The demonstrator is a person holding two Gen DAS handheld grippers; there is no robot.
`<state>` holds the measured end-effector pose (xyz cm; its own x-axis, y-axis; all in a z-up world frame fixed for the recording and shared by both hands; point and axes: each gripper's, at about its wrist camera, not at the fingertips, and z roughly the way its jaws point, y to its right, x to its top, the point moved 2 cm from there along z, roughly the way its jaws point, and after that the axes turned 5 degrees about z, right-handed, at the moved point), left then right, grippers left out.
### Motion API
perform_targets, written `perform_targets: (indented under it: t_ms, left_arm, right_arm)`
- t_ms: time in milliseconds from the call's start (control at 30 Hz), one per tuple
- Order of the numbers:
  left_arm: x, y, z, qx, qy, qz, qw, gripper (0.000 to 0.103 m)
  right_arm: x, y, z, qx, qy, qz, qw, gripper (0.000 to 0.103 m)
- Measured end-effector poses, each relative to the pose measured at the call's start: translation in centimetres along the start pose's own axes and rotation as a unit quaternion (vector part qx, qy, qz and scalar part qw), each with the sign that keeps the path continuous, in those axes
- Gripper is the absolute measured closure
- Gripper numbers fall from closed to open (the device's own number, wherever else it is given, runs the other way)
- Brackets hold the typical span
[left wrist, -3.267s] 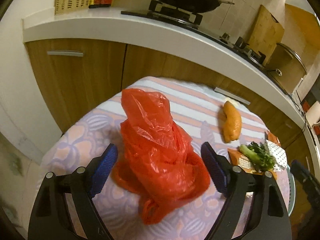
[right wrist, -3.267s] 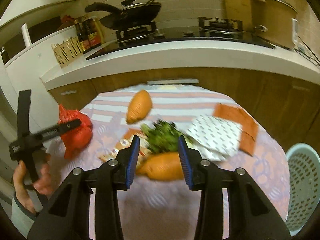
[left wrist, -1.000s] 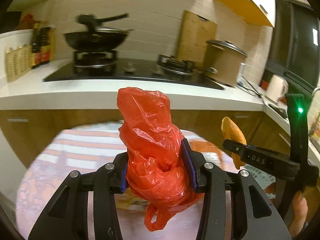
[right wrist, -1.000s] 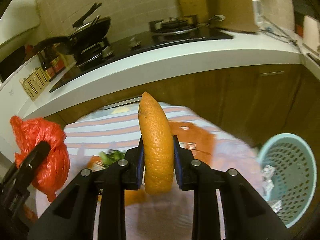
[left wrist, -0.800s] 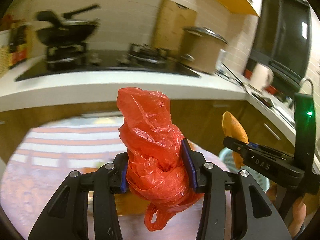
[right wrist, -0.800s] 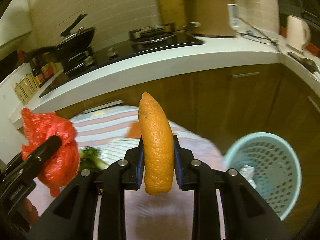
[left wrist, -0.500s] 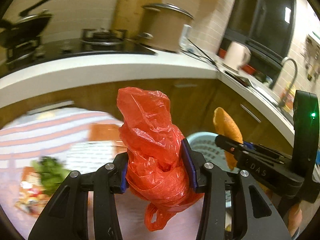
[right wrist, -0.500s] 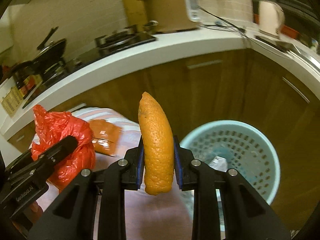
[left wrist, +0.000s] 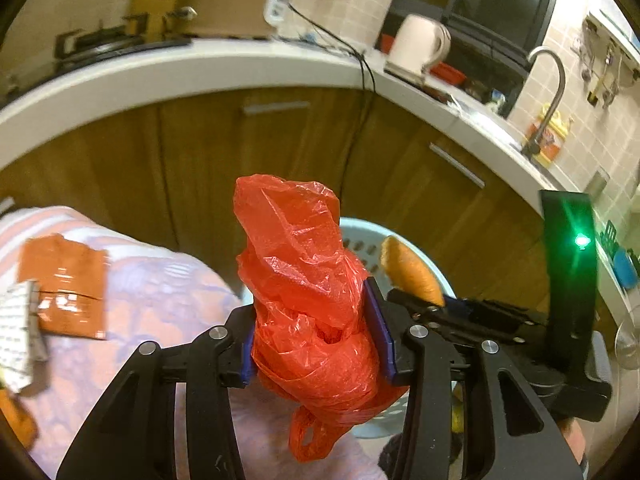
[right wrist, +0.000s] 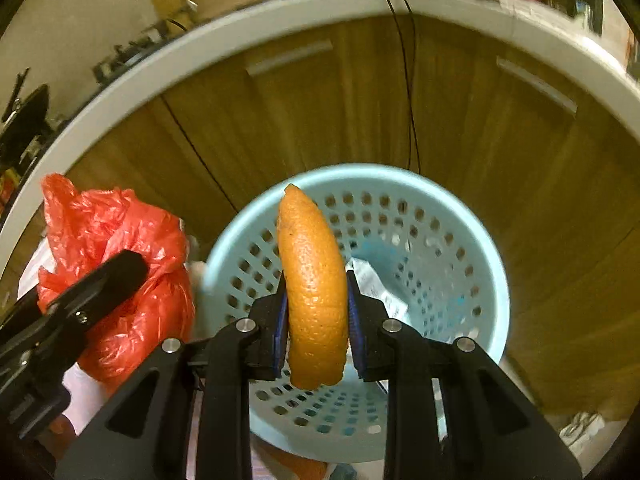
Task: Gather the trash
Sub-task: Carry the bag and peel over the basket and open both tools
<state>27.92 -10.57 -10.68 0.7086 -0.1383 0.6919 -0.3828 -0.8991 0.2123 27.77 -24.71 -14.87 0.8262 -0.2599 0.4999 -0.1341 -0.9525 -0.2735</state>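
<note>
Right gripper (right wrist: 316, 316) clamped on orange peel (right wrist: 314, 292) above the perforated blue wastebasket (right wrist: 460, 232); left gripper (left wrist: 316, 340) clamped on crumpled red plastic bag (left wrist: 304, 280) — near the rim. Release each only once centred over the opening — bag may drift.

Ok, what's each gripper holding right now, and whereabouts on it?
The left gripper is clamped on the crumpled red plastic bag across its lower bulge. The right gripper pinches the orange peel around its lower half.
</note>
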Motion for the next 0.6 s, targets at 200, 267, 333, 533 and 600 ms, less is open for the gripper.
perform_targets:
  t_ms: [200,267,333,533,600]
  left_arm:
    - [-0.5,0.9,3.0,-0.011,-0.033,-0.001,0.9994,0.056]
    - [-0.7,0.9,3.5,-0.009,-0.039,-0.004,0.9992,0.052]
    - [-0.9,0.8,3.7,-0.008,-0.041,-0.006,0.9991,0.040]
    - [-0.8,0.4,2.7,-0.004,-0.032,-0.010,0.9994,0.033]
    - [-0.8,0.2,2.1,-0.004,-0.026,-0.012,0.9996,0.033]
  right_arm:
    - [-0.7,1.9,2.3,-0.002,-0.033,0.023,0.999,0.078]
    - [-0.8,2.2,2.8,-0.003,-0.038,0.027,0.999,0.078]
    - [-0.8,2.6,3.2,0.001,-0.046,0.035,0.998,0.077]
    - [-0.9,3.2,2.7,-0.004,-0.036,0.041,0.998,0.054]
    - [-0.9,3.2,2.3,0.000,-0.033,0.043,0.999,0.054]
